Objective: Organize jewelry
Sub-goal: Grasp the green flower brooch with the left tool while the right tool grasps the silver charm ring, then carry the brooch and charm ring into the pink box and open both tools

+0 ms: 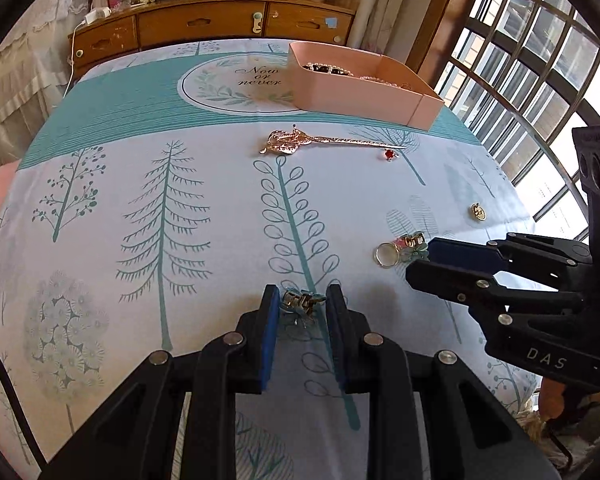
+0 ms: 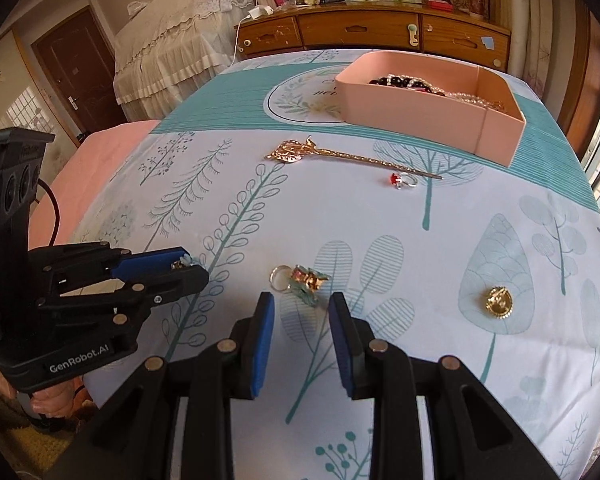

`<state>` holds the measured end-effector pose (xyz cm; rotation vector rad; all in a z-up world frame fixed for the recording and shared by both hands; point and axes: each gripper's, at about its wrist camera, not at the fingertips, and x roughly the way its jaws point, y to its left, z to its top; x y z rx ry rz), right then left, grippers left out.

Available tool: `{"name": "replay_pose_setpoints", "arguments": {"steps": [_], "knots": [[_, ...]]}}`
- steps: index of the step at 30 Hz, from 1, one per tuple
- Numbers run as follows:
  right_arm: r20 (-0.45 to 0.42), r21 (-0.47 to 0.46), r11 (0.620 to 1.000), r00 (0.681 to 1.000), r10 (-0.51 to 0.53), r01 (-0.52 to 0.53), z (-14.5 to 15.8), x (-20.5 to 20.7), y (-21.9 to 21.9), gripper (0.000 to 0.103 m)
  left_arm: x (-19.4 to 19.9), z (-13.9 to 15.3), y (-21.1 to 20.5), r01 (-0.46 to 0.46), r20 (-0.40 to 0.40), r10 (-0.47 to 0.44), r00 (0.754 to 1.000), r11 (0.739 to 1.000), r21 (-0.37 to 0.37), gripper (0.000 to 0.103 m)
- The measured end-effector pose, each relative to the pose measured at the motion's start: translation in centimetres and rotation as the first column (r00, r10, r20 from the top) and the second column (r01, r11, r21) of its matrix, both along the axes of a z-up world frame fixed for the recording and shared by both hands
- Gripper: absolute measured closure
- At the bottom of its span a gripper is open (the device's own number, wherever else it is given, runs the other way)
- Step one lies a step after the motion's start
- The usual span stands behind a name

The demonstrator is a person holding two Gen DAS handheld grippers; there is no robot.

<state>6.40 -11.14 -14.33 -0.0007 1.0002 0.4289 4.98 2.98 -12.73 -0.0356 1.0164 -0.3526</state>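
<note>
Jewelry lies scattered on a tree-print tablecloth [image 2: 440, 248], and the left gripper [image 1: 302, 304] has its 2 blue-padded fingers [image 1: 269, 332] set either side of a small gold clip charm [image 1: 300, 301], close against it; whether they actually pinch it I cannot tell. The right gripper [image 2: 301, 312] hovers with its fingers apart just short of a silver ring [image 2: 279, 277] joined to a pink and green charm [image 2: 308, 280]. Further right sits a round gold brooch [image 2: 499, 302]. Beyond, a long gold hairpin [image 2: 340, 157] lies flat with a red-stone ring [image 2: 401, 180] just beside its tip. Behind that, a pink box [image 2: 412, 120] holds beaded bracelets [image 2: 404, 80].
</note>
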Motion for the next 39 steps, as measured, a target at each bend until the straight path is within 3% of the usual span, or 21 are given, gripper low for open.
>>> {"name": "replay_pose_setpoints", "arguments": {"steps": [12,14,18,28,34,39], "knots": [[0.025,0.004,1.0,0.999,-0.023,0.023,-0.2,0.9,1.0,0.075,-0.2,-0.2,0.9,0.019,0.01,-0.018,1.0,0.999,-0.047,0.081],[0.028,0.01,0.999,0.999,-0.032,0.031,-0.2,1.0,0.7,0.084,-0.2,-0.2,1.0,0.018,0.009,-0.018,1.0,0.999,-0.051,0.081],[0.033,0.018,0.999,0.999,-0.043,0.043,-0.3,0.9,0.3,0.084,-0.1,-0.2,1.0,0.015,0.009,-0.015,1.0,0.999,-0.049,0.081],[-0.007,0.24,0.964,0.993,-0.116,0.114,0.9,0.4,-3.7,0.084,-0.3,0.0,0.4,0.007,0.011,-0.007,1.0,1.0,-0.027,0.081],[0.017,0.274,0.951,0.988,-0.154,0.143,2.5,0.4,-5.1,0.084,0.1,1.6,-0.1,0.014,0.022,-0.013,1.0,0.999,-0.03,0.081],[0.053,0.303,0.937,0.979,-0.198,0.173,4.9,1.5,-6.7,0.084,2.3,5.1,-0.5,0.016,0.07,-0.014,0.997,0.999,-0.031,0.081]]}}
